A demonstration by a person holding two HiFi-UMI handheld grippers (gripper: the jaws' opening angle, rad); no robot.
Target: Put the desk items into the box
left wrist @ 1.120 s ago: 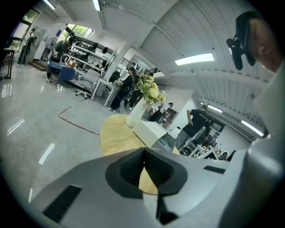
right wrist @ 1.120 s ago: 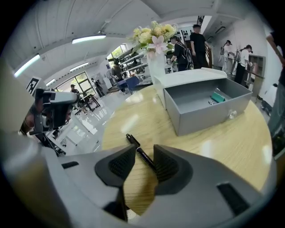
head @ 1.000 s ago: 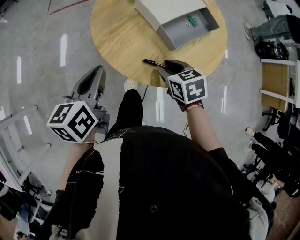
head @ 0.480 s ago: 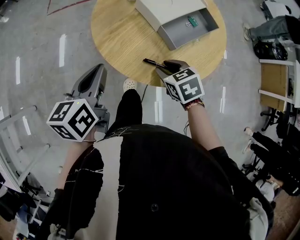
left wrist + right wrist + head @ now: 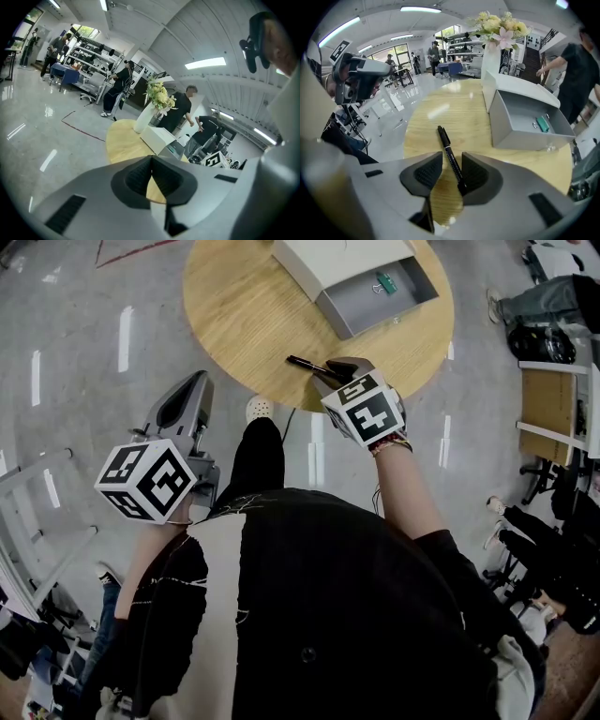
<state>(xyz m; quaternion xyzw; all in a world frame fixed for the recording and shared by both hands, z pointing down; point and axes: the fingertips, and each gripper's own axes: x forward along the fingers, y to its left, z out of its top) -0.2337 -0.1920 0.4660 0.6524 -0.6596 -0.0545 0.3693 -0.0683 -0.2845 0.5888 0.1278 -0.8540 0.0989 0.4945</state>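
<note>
Now: right gripper (image 5: 452, 165) part open, pads straddling the black pen (image 5: 444, 140) at frame centre; pen lies loose on the table (image 5: 440, 112). Box (image 5: 520, 133) upper right. Left gripper (image 5: 151, 164) closed, empty.

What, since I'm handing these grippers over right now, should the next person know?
Left gripper: shut, empty, held off the round table.
Right gripper: open, jaws either side of the black pen, not yet closed.
The pen lies on the table, near the open grey box.
Done: the green binder clip is in the box.
Left: grip the pen, put it in the box.
</note>
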